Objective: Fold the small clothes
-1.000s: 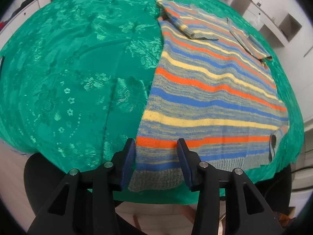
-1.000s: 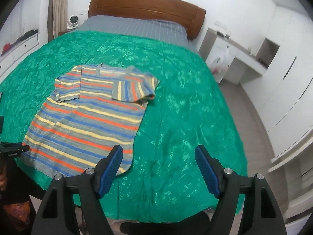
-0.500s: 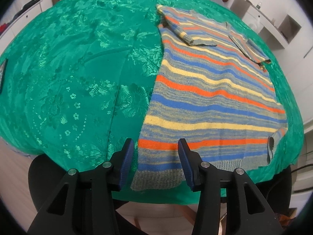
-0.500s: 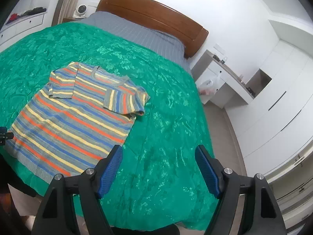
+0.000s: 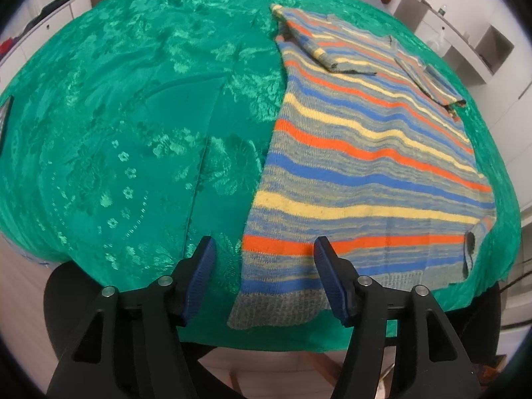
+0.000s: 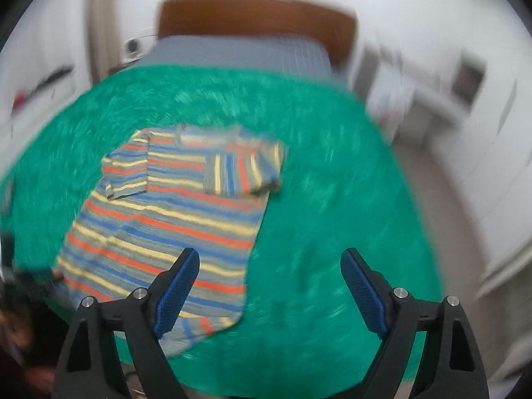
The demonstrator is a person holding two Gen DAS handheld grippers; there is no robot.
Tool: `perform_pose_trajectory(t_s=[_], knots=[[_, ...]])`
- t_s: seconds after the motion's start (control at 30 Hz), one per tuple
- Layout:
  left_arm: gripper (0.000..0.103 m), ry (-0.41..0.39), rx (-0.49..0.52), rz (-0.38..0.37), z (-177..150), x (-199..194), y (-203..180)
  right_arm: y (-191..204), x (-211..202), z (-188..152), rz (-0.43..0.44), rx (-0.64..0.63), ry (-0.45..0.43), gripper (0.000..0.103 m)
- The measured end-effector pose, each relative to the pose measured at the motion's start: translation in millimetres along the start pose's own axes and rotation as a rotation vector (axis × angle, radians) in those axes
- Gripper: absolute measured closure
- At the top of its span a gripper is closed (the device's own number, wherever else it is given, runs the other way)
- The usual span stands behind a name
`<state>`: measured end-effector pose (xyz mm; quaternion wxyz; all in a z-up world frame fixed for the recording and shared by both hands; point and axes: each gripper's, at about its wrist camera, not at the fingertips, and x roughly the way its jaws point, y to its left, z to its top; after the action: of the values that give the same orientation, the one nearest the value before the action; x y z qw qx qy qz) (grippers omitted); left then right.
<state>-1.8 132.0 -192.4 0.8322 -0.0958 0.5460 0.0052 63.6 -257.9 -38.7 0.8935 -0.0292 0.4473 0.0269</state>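
A striped knit sweater (image 5: pixel 365 166) in blue, orange, yellow and grey lies flat on the green bedspread (image 5: pixel 133 133), both sleeves folded in over the chest. My left gripper (image 5: pixel 262 277) is open just above the sweater's near left hem corner, which lies between the jaws. The sweater also shows in the blurred right wrist view (image 6: pixel 173 219). My right gripper (image 6: pixel 269 287) is open and empty, above the bedspread (image 6: pixel 332 232) by the sweater's near right hem corner.
The bed has a wooden headboard (image 6: pixel 256 23) and grey pillow area (image 6: pixel 239 53). A white desk with shelves (image 5: pixel 465 36) stands to the right. A low white cabinet (image 5: pixel 36 33) is on the left. The bed's near edge drops off below both grippers.
My left gripper has opened wider over the hem corner. My right gripper has swung left and down toward the sweater, blurring its view.
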Motion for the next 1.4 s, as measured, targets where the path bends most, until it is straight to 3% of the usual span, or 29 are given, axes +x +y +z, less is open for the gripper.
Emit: perform_pose_trajectory(t_s=[0.1, 0.2, 0.27, 0.33, 0.4, 0.47, 0.53, 0.63, 0.7, 0.77, 0.8, 0.83, 0.87, 0.93, 1.1, 1.27, 1.4], knots=[[0.039, 0.001, 0.026, 0.022, -3.3, 4.6, -5.9, 7.4, 48.4, -7.8, 0.145, 0.110, 0.090, 0.018], [0.039, -0.010, 0.060, 0.052, -5.0, 4.3, -12.1, 53.1, 89.8, -21.9, 0.195, 0.033, 0.155, 0.019], [0.039, -0.021, 0.072, 0.080, -6.0, 1.9, -10.8, 65.9, 118.6, -42.3, 0.177, -0.022, 0.261, 0.024], [0.037, -0.030, 0.069, 0.110, -8.6, -3.2, -2.4, 54.9, 135.6, -69.0, 0.123, -0.032, 0.352, 0.029], [0.034, -0.040, 0.048, 0.120, -11.0, -8.7, 8.7, 23.9, 132.2, -101.0, 0.030, -0.012, 0.400, 0.029], [0.028, -0.047, 0.023, 0.104, -11.9, -10.3, 16.7, -3.9, 112.7, -121.3, 0.009, 0.051, 0.396, 0.029], [0.024, -0.032, 0.012, 0.075, -8.6, -2.7, 18.9, -18.4, 91.8, -128.8, 0.074, 0.119, 0.351, 0.029], [0.024, 0.005, 0.047, 0.073, -2.1, 17.0, 6.9, -19.8, 84.9, -129.3, 0.267, 0.217, 0.302, 0.027], [0.024, 0.009, 0.086, 0.098, -1.9, 22.8, -3.2, -15.1, 105.4, -136.0, 0.341, 0.262, 0.343, 0.026], [0.043, 0.013, 0.128, 0.087, -5.1, 24.1, -11.8, -11.5, 126.3, -148.9, 0.335, 0.264, 0.415, 0.028], [0.070, 0.027, 0.135, 0.059, -6.5, 24.7, -13.6, -10.3, 129.2, -155.7, 0.355, 0.271, 0.428, 0.033], [0.098, 0.049, 0.134, 0.022, -9.0, 25.0, -14.9, -8.8, 126.0, -158.6, 0.390, 0.266, 0.418, 0.052], [0.098, 0.052, 0.132, 0.008, -9.9, 24.0, -15.8, -6.5, 120.6, -158.4, 0.428, 0.251, 0.409, 0.098], [0.099, 0.033, 0.127, 0.015, -9.5, 17.1, -18.0, -5.5, 113.5, -152.1, 0.454, 0.225, 0.394, 0.097], [0.100, 0.017, 0.120, 0.015, -14.2, -4.3, -13.0, -5.1, 75.0, -132.4, 0.313, 0.065, 0.334, 0.097], [0.100, 0.059, 0.132, 0.071, -25.5, 24.4, -13.2, -18.6, 123.7, -161.6, 0.279, 0.096, 0.430, 0.097], [0.100, 0.059, 0.157, 0.101, -23.8, 29.6, -16.8, -14.8, 134.9, -166.7, 0.257, 0.115, 0.419, 0.097]])
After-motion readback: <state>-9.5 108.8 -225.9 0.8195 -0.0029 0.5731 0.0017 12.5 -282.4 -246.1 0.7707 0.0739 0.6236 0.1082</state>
